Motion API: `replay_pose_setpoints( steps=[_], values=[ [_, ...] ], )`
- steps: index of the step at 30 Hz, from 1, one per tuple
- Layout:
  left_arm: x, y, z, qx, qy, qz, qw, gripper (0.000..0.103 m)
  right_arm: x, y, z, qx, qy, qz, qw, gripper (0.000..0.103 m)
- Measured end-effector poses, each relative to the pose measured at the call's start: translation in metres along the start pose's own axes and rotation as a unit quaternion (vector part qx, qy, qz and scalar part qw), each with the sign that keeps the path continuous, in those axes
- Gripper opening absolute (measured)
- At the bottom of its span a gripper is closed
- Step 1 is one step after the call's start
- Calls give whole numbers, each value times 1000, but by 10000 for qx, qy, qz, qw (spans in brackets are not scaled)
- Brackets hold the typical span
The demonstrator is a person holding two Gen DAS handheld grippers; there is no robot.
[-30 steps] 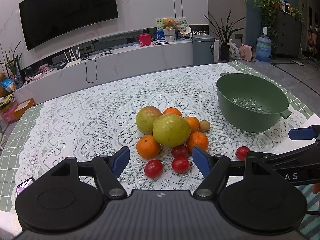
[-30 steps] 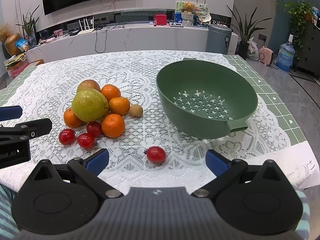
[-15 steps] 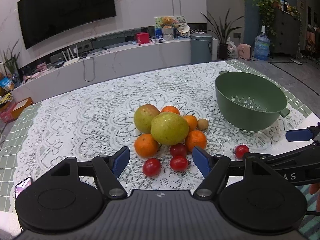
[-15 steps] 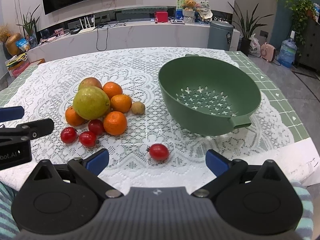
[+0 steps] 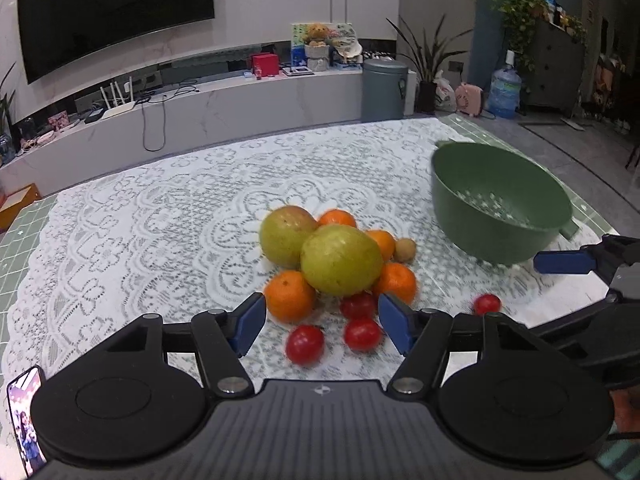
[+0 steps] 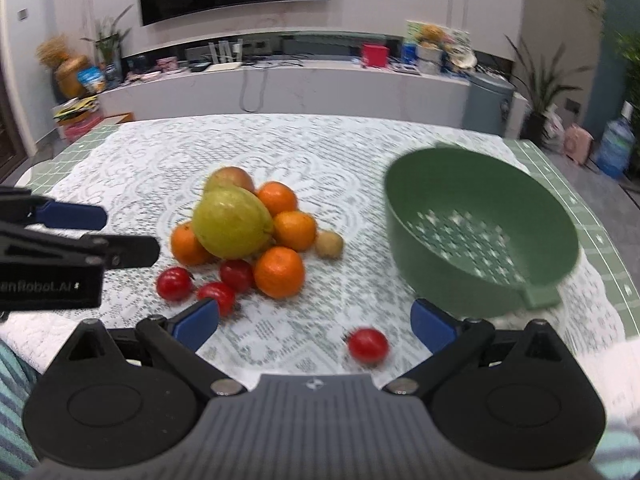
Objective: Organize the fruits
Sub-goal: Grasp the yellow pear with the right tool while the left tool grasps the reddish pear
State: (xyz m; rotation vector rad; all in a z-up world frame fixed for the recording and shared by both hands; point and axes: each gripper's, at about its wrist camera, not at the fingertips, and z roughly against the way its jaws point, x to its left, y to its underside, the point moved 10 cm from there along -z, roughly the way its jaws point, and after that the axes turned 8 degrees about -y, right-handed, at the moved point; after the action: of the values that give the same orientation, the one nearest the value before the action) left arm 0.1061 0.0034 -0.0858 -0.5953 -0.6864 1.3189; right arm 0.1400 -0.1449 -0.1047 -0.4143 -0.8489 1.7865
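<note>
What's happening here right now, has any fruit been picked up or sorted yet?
Nothing is sorted yet. The left hand-held gripper is open, empty, facing the pile of orange tangerines, large green-yellow fruits and small red tomatoes. The right hand-held gripper is also open, with one stray red tomato lying on the white lace tablecloth between its fingers. The green plastic colander holds no fruit.

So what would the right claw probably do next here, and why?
Probably ease forward and down onto the lone cherry tomato. The right gripper is open and empty, that tomato lies between its fingers, apart from the fruit pile, and the green colander beside it holds no fruit.
</note>
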Motion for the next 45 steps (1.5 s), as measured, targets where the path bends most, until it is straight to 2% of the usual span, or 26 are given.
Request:
replay_pose_setpoints(
  steps=[2,6,13,15,22,25,31,34,40,45],
  values=[
    [4,-2,-6,82,134,50,9999,71,6,-7,-8,-39,-135,122,9998,87],
    [15,-6,-15,154,144,154,9997,69,16,-20,-21,-186,-413,428,9981,85],
    [29,-10,-32,336,244,163,9990,54,33,-39,-44,-223,-749,1007,9918,84],
    [32,-11,-38,387,347,187,9985,54,39,-41,-53,-152,-765,1255,9890,76],
    [37,-12,-50,512,624,320,9962,54,50,-48,-76,-23,-941,1499,9842,75],
    [39,-11,-56,679,727,449,9940,54,53,-46,-86,71,-1010,1573,9823,75],
    [44,-11,-64,727,848,503,9925,54,50,-46,-102,205,-1097,1467,9829,75],
    [44,-12,-67,778,963,477,9912,54,48,-46,-108,261,-1204,1355,9831,69],
    [46,-16,-74,815,1154,520,9886,55,48,-47,-109,247,-1269,1302,9830,68],
    [48,-23,-82,867,1399,709,9838,62,45,-48,-105,241,-1263,1205,9844,68]
  ],
)
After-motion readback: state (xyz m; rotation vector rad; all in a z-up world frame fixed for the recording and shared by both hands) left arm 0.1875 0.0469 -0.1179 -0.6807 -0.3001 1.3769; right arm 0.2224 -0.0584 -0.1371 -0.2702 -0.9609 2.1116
